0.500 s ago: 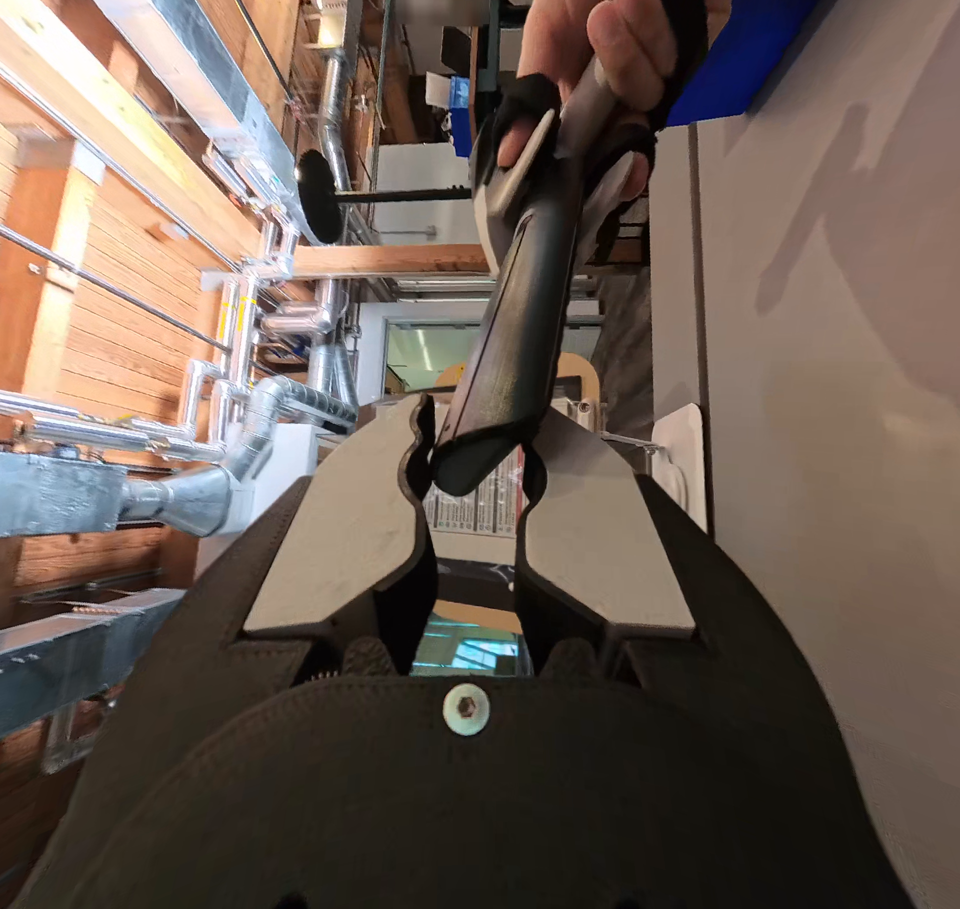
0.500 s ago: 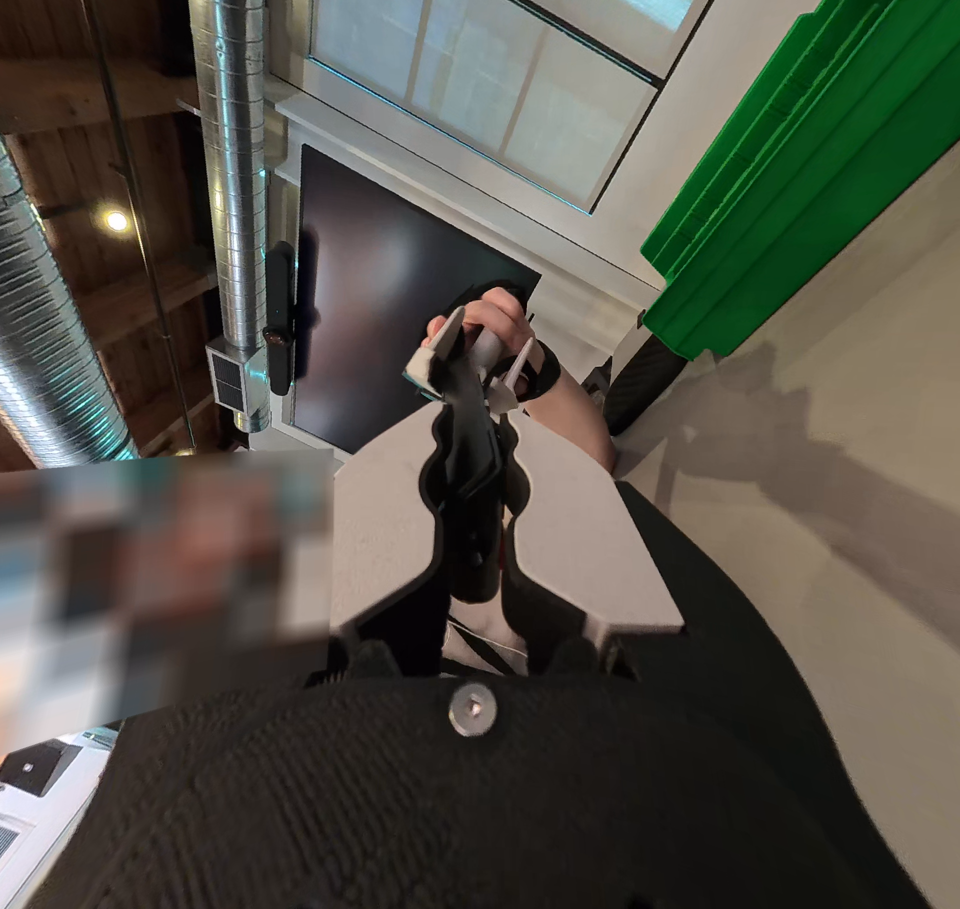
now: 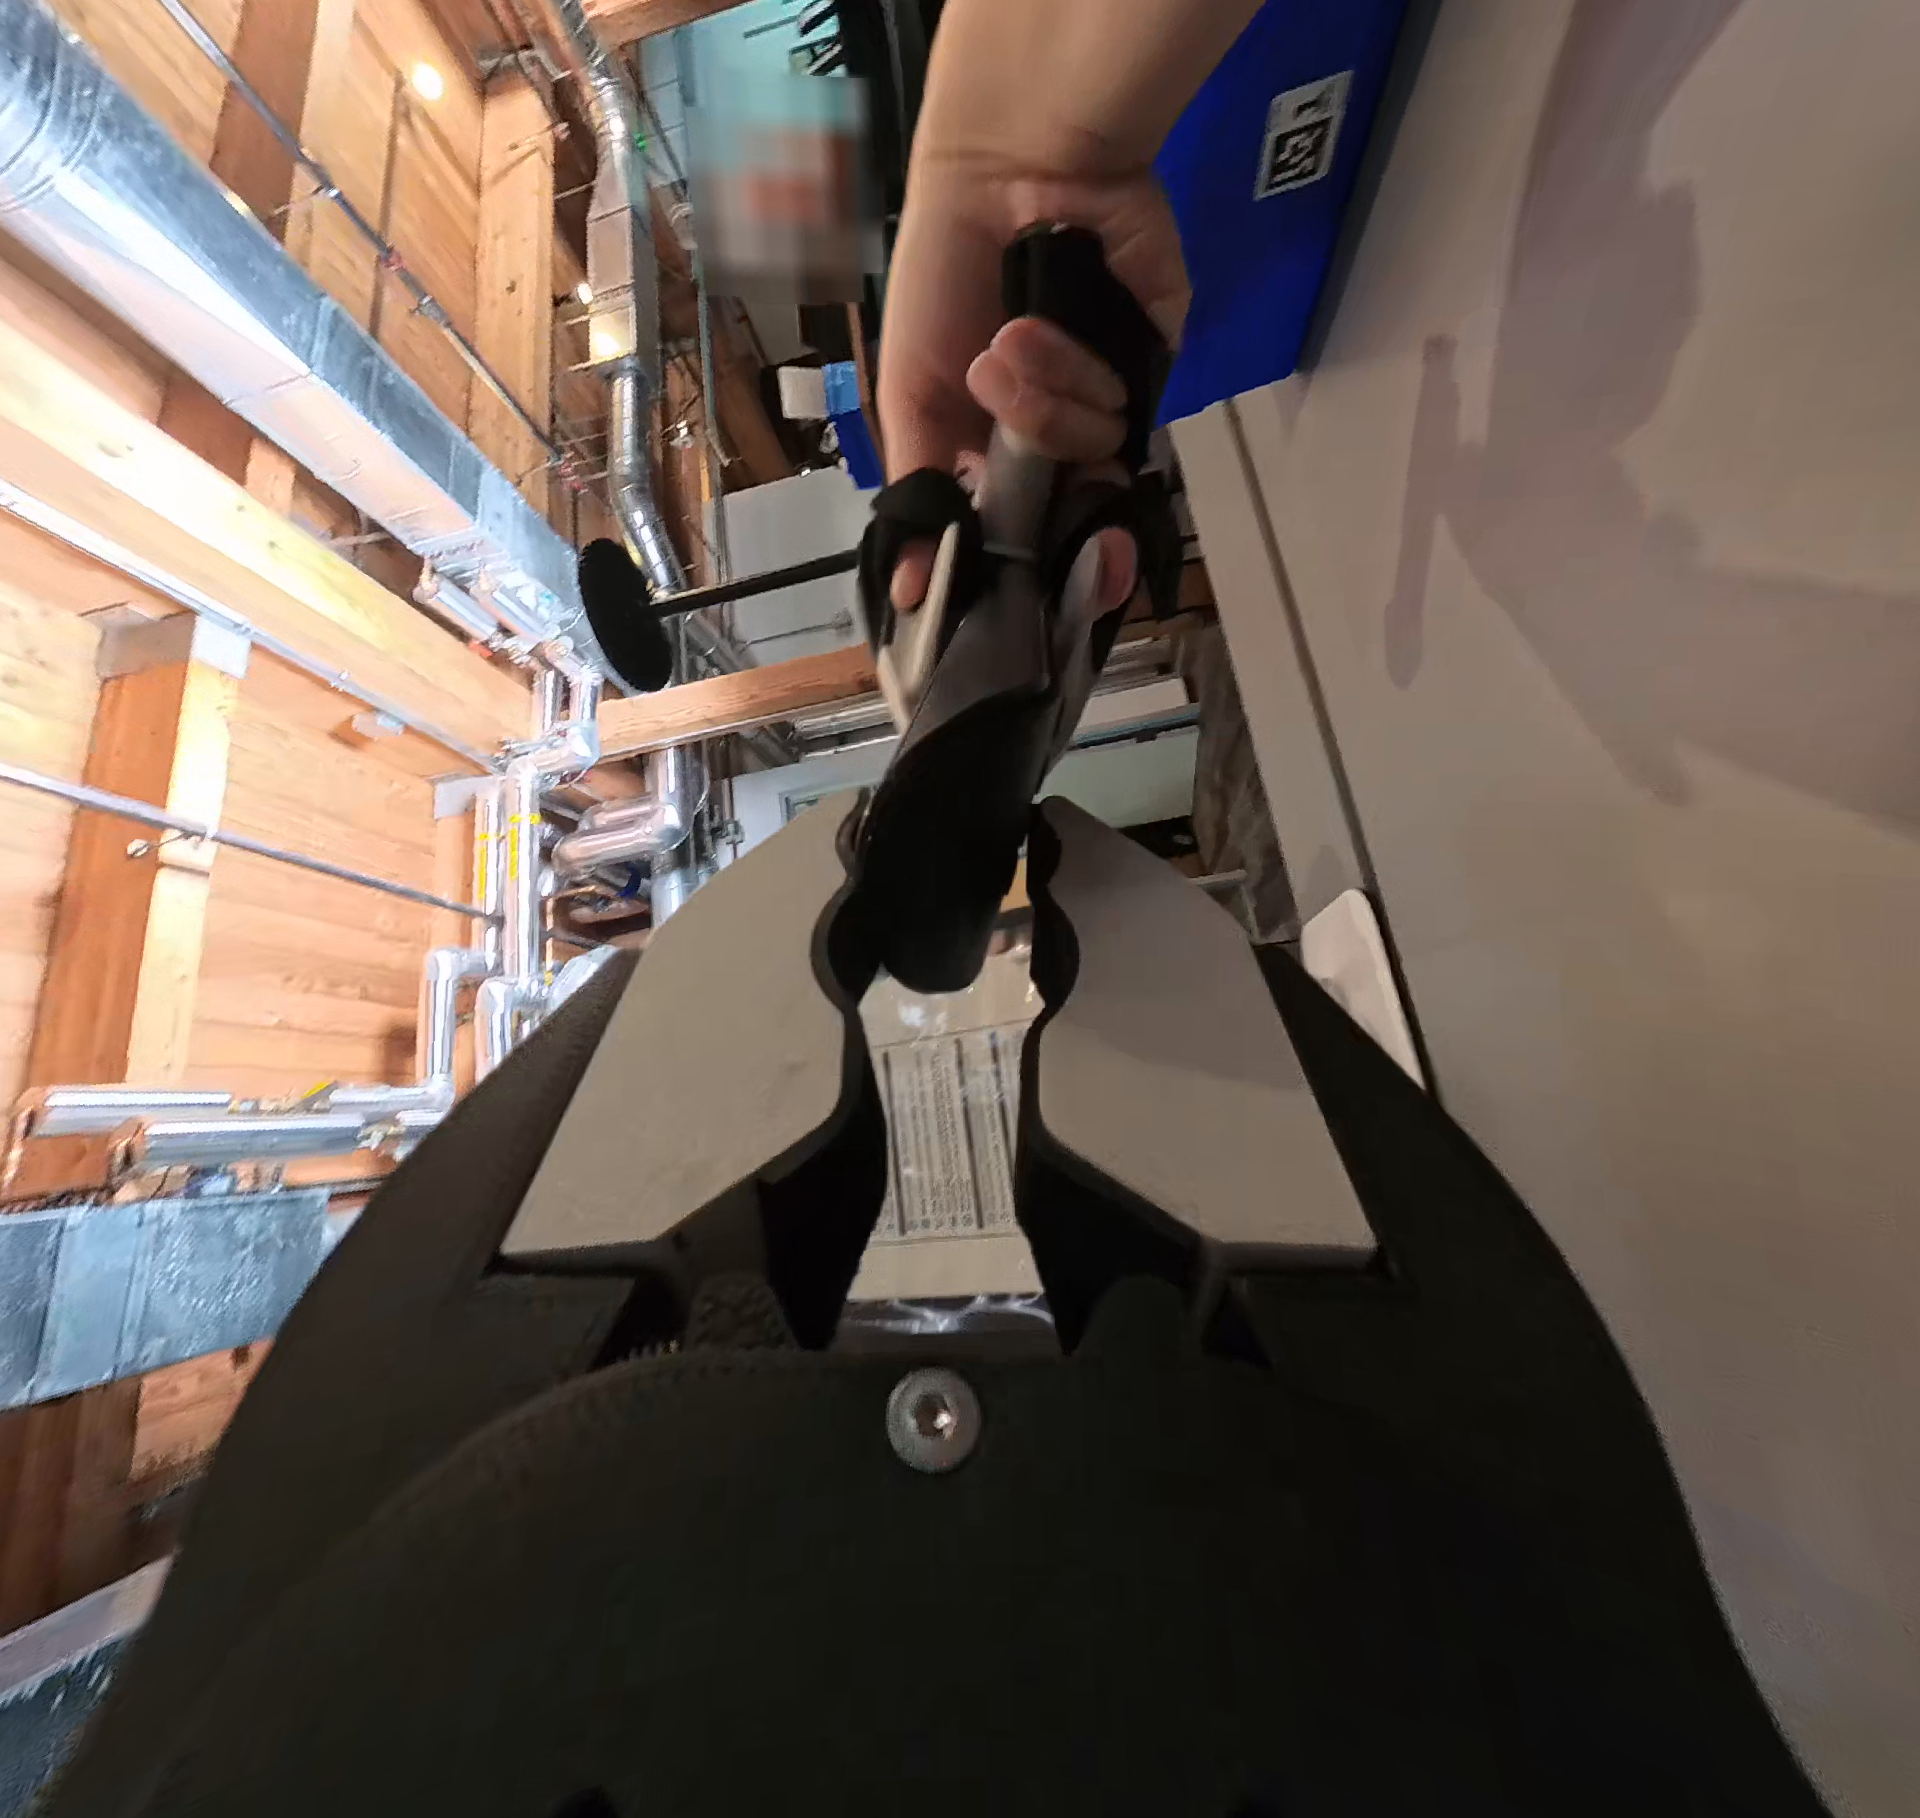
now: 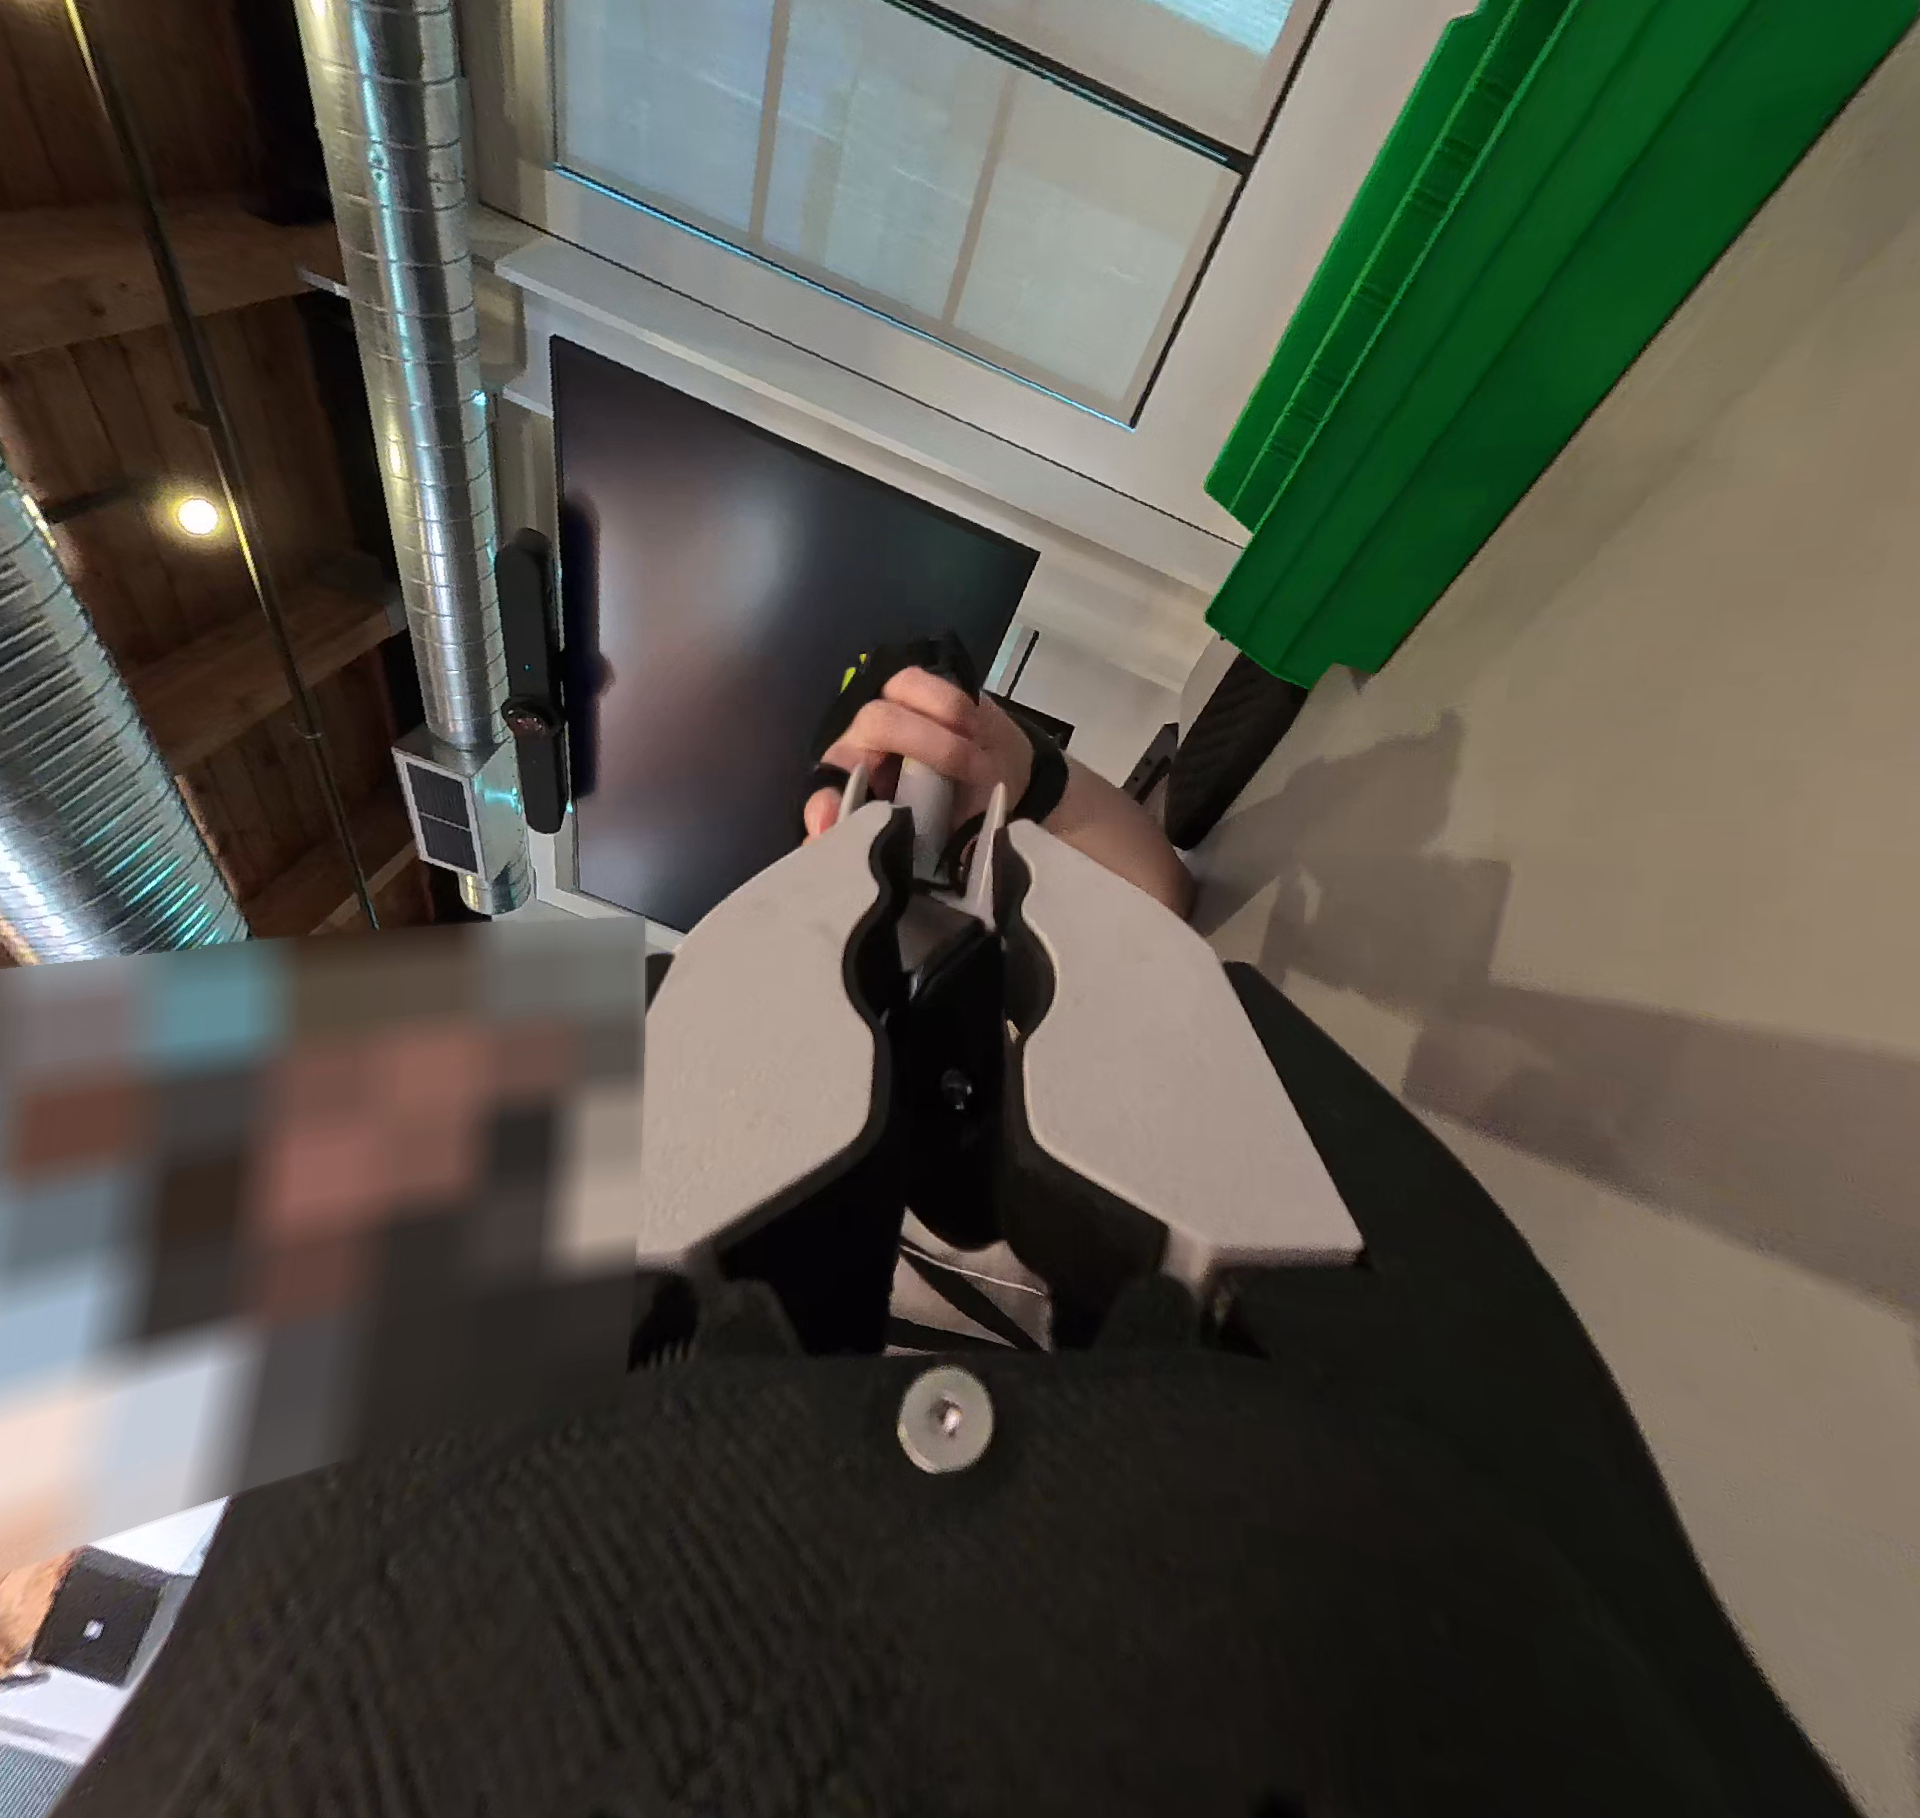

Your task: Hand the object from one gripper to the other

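Left wrist view: the left hand-held gripper sits apart around the tip of the long black object, barely touching; the right hand-held gripper is clamped on it; grey worktop alongside.

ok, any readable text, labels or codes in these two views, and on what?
Blue bin, left wrist view: carries a square black-and-white label; I won't transcribe it.
Printed sheet behind the left hand-held gripper: print too small to read.
Black object in the right hand-held gripper: no writing visible.
Green bin, dark screen: none.
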Tool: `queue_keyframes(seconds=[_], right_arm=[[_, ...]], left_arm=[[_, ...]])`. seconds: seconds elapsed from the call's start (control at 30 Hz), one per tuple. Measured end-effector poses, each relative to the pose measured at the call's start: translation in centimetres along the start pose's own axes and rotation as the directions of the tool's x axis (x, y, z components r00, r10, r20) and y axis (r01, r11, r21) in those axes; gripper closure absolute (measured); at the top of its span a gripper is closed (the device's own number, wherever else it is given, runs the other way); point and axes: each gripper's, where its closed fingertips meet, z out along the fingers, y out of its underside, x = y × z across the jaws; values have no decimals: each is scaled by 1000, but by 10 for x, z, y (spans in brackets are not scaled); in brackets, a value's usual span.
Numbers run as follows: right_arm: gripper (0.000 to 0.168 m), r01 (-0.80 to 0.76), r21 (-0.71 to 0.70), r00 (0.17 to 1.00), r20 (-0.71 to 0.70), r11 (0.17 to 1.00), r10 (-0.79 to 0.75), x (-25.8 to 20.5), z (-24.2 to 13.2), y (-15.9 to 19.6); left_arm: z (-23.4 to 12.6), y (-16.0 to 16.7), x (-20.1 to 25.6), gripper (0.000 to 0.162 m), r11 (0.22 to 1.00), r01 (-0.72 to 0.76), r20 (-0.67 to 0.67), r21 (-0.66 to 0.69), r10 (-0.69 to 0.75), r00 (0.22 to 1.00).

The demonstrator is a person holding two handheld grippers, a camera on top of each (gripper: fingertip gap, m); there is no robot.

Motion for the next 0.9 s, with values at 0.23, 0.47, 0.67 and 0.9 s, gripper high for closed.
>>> queue_keyframes(seconds=[0.23, 0.47, 0.67, 0.9], right_arm=[[157, -31, 8, 994, -108, 999, 32, 24, -4, -2], [135, 119, 117, 985, -135, 986, -102, 18, -10, -25], [116, 485, 361, 872, -263, 797, -412, -21, -43, -66], [105, 955, 250, 291, -682, 160, -671, -84, -62, -75]], left_arm=[[12, -21, 14, 141, 992, 130, -104, -1, -129, 986], [14, 0, 1, 141, 913, 405, -99, -42, -407, 908], [20, 39, -9, 141, 679, 732, -41, -63, -734, 678], [11, 82, -33, 141, -168, 984, -196, 52, -968, -154]])
